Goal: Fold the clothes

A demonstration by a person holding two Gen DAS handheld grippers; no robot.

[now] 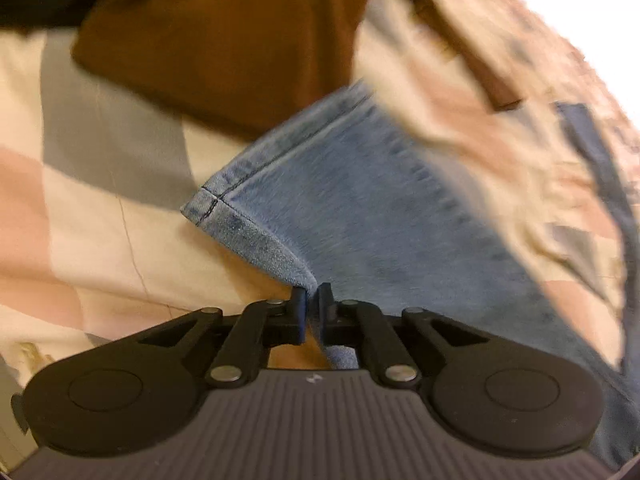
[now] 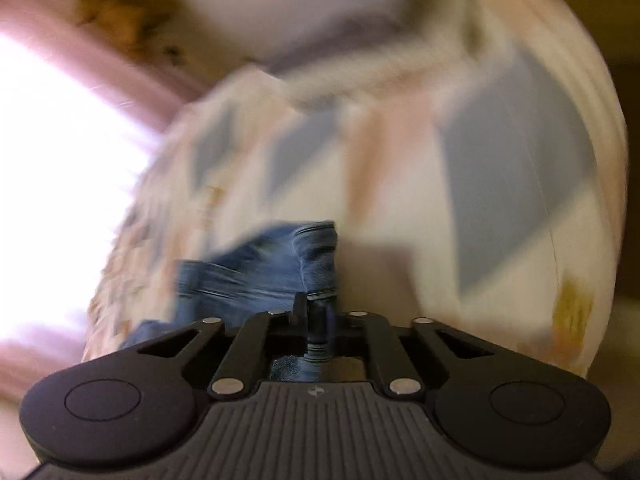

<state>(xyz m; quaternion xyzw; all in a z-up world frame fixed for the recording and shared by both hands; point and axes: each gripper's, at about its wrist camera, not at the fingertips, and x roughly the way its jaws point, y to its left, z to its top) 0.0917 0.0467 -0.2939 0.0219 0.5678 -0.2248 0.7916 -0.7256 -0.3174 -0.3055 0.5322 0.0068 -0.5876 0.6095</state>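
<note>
Light blue jeans [image 1: 360,200] stretch up from my left gripper [image 1: 312,300], which is shut on the hem of a leg. The hem corner with its dark seam shows just left of the fingers. In the right wrist view my right gripper [image 2: 316,308] is shut on a bunched, darker-looking part of the jeans [image 2: 256,276], which hang to the left of the fingers. Both views are blurred by motion.
A bedspread of cream, pink and grey blocks [image 1: 100,208] lies under the jeans and fills the right wrist view too [image 2: 460,184]. A brown garment [image 1: 224,44] lies on it beyond the hem. A bright window [image 2: 60,168] glares at the left.
</note>
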